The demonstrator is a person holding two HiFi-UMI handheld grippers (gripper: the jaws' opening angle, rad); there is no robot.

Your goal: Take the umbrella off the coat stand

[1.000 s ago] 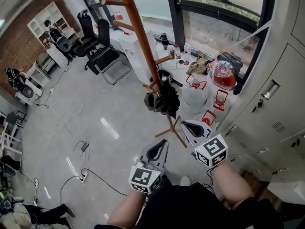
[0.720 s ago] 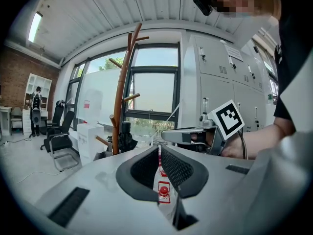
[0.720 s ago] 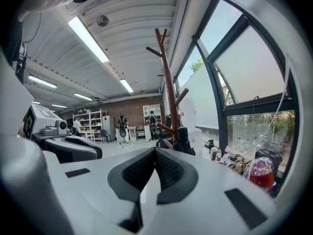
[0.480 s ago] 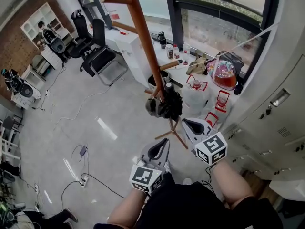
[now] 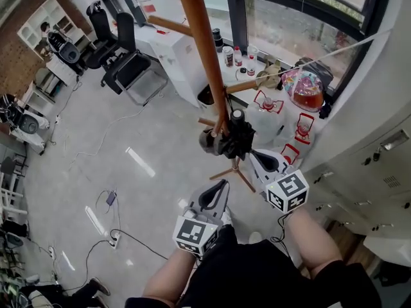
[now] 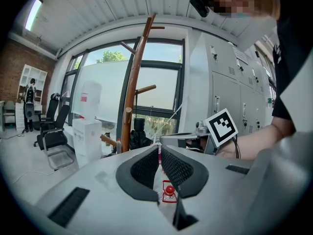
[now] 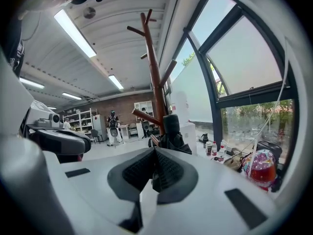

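Hanging limp, the umbrella [image 5: 229, 141] looks light; its stiff handle [image 5: 237, 116] suits gripping; left gripper [image 5: 222, 184] and right gripper [image 5: 254, 154] sit closed, empty.

The head view looks steeply down from above onto the left gripper [image 5: 221, 185], the right gripper [image 5: 254, 154] and the floor [image 5: 115, 140]. The 2 gripper views look almost level along their own jaws, near the coat stand [image 5: 204, 50], which all 3 views share. Each also catches the other gripper.

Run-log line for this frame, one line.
phase: pre-grasp | left tool: shut, empty | right tool: shut, empty, pointed at umbrella | umbrella: on coat stand, not gripped
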